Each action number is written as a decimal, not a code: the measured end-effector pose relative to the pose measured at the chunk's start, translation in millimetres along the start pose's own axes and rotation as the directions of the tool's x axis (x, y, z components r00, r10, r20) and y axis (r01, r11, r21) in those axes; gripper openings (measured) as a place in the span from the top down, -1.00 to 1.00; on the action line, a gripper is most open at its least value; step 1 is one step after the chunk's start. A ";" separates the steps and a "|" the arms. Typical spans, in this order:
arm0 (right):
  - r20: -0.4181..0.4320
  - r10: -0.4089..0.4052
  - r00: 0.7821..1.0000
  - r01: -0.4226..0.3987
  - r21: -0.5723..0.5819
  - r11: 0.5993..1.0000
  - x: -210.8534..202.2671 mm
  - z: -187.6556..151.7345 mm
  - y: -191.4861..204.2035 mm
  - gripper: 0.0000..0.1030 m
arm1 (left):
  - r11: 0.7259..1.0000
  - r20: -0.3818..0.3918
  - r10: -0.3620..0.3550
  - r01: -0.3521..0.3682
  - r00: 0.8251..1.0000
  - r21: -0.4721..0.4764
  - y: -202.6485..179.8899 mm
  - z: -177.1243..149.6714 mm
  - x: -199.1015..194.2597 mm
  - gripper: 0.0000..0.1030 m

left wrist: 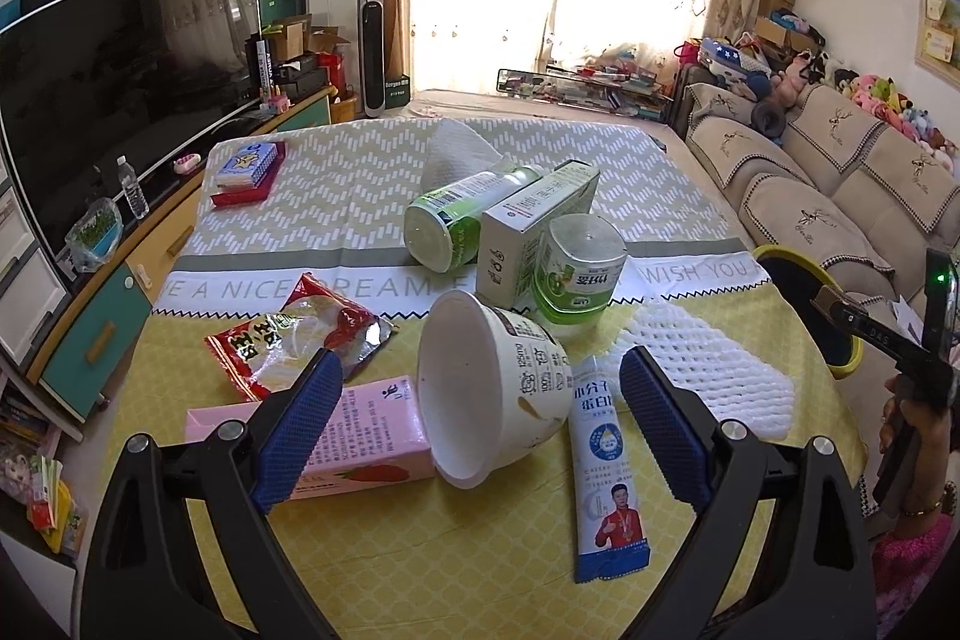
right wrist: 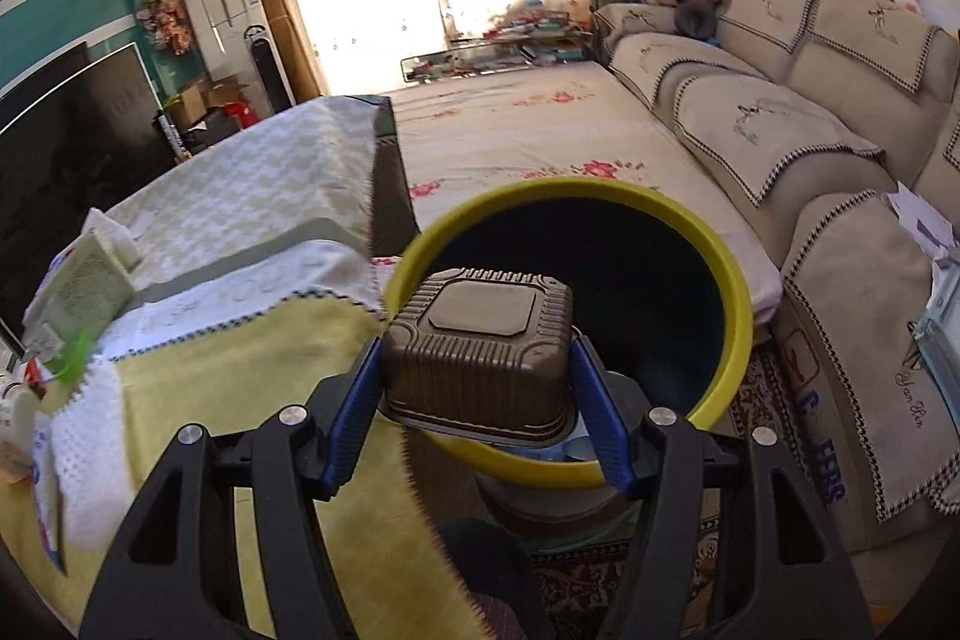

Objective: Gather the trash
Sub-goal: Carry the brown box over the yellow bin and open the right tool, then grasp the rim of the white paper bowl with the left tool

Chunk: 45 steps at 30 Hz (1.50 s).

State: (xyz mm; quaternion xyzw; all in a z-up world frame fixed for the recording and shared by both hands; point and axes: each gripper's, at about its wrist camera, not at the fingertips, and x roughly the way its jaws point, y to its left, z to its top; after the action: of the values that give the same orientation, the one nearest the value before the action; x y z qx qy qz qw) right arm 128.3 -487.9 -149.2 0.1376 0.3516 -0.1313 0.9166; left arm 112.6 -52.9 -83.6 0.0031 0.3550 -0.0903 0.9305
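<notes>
My left gripper point(left wrist: 480, 370) is open above the table, its fingers either side of a tipped white paper cup point(left wrist: 492, 388). Around the cup lie a pink carton point(left wrist: 354, 436), a red snack wrapper point(left wrist: 294, 340), a blue-white sachet point(left wrist: 606, 466), white foam netting point(left wrist: 714, 370), two green bottles point(left wrist: 456, 220) point(left wrist: 576, 268) and a pale box point(left wrist: 528, 226). My right gripper point(right wrist: 477, 364) is shut on a brown ribbed plastic tray point(right wrist: 480, 346), held over the near rim of the yellow-rimmed bin point(right wrist: 738, 292). The bin also shows in the left wrist view point(left wrist: 780, 253).
A tissue box point(left wrist: 249, 172) sits at the table's far left, crumpled paper point(left wrist: 456, 148) behind the bottles. A TV and cabinet point(left wrist: 108, 100) stand left of the table. A sofa point(right wrist: 810, 112) is right of the bin, a flowered mat point(right wrist: 540, 130) beyond it.
</notes>
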 end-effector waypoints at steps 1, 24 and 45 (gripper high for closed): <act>-0.004 -0.007 1.000 0.007 0.006 1.000 4.9 0.0 -3.0 -0.16 | 1.000 -0.002 0.001 -0.001 1.000 0.002 -1.3 0.1 0.7 -0.79; 0.022 0.018 1.000 -0.019 0.054 0.998 -7.4 -15.1 -9.6 -0.44 | 0.998 -0.034 -0.052 0.053 0.998 0.027 -5.4 -5.1 12.5 -0.67; 0.012 0.054 0.998 -0.055 0.049 0.997 -9.1 -15.8 -4.6 -0.46 | 0.990 -0.123 -0.136 0.141 0.983 0.029 -16.4 -8.5 51.3 0.57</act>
State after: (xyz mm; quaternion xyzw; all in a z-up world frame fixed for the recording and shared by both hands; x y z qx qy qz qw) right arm 110.7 -485.5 -155.1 0.1692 0.3395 -0.1157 0.9180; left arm 141.8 -76.9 -122.9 0.0012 0.4080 -0.1609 0.8987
